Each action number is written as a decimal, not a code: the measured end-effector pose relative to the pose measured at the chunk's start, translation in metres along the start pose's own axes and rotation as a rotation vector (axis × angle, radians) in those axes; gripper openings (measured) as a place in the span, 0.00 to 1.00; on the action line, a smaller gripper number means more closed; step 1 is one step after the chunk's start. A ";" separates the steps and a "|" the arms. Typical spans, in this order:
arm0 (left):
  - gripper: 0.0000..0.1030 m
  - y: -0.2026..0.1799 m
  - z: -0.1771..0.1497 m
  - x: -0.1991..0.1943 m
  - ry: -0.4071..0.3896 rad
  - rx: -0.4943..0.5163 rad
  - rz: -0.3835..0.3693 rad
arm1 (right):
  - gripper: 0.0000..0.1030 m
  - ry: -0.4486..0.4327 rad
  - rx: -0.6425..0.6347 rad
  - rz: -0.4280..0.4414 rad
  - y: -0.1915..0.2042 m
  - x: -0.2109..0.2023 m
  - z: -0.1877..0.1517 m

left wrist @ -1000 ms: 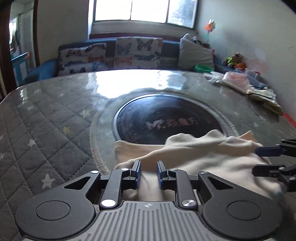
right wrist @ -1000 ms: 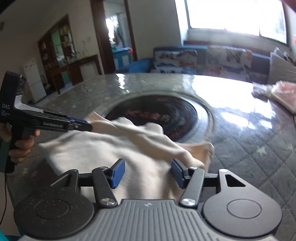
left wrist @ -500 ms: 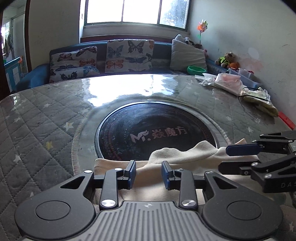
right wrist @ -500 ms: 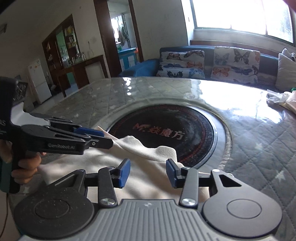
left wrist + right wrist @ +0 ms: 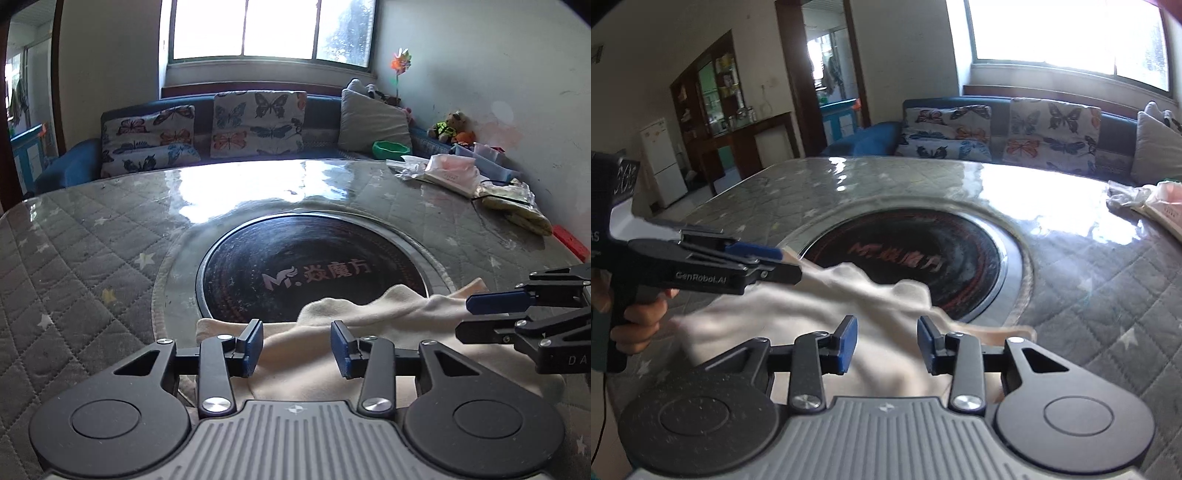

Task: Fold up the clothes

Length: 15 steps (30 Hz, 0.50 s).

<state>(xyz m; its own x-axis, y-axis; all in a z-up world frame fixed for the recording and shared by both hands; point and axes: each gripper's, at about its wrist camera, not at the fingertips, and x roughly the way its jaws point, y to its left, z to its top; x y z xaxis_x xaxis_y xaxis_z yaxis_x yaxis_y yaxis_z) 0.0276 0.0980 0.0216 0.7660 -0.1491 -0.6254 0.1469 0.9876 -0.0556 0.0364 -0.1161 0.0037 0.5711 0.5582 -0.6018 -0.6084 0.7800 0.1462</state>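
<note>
Sunlight from a wide window glares off a round bench [image 5: 110, 236] covered in grey quilted cloth with stars under a clear sheet, with a dark round plate [image 5: 314, 269] set into its middle. Behind it runs a blue sofa [image 5: 66, 166] with butterfly cushions.

At the near edge lies a cream garment [image 5: 369, 328], rumpled, its long side running left to right across the bench, its far edge lapping over the dark plate. The left gripper [image 5: 297, 345] hovers over the left part of the garment, released, fingers apart with nothing between them. Further right, the right gripper [image 5: 886, 345] is likewise spread wide above the cloth and holds nothing.

Beyond, on the far right of the bench, sit plastic bags [image 5: 454, 173], and a green bowl [image 5: 391, 147] rests on the sofa; its contents cannot be seen.
</note>
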 end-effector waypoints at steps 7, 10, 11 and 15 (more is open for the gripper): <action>0.45 -0.007 -0.014 -0.016 -0.016 0.021 0.014 | 0.38 0.019 -0.016 -0.023 0.006 -0.008 -0.015; 0.46 -0.014 -0.019 -0.031 -0.044 0.038 0.001 | 0.40 -0.006 -0.052 -0.006 0.017 -0.015 -0.013; 0.46 -0.017 -0.021 -0.034 -0.048 0.043 -0.003 | 0.40 -0.011 -0.063 0.004 0.022 -0.016 -0.013; 0.46 -0.026 -0.034 -0.043 -0.057 0.061 -0.003 | 0.41 -0.016 -0.085 0.044 0.036 -0.014 -0.016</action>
<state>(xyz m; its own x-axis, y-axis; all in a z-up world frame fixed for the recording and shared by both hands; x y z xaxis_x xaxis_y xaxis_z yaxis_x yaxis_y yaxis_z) -0.0309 0.0809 0.0232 0.7994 -0.1566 -0.5800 0.1861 0.9825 -0.0089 -0.0023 -0.1007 0.0046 0.5513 0.5965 -0.5833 -0.6772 0.7283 0.1047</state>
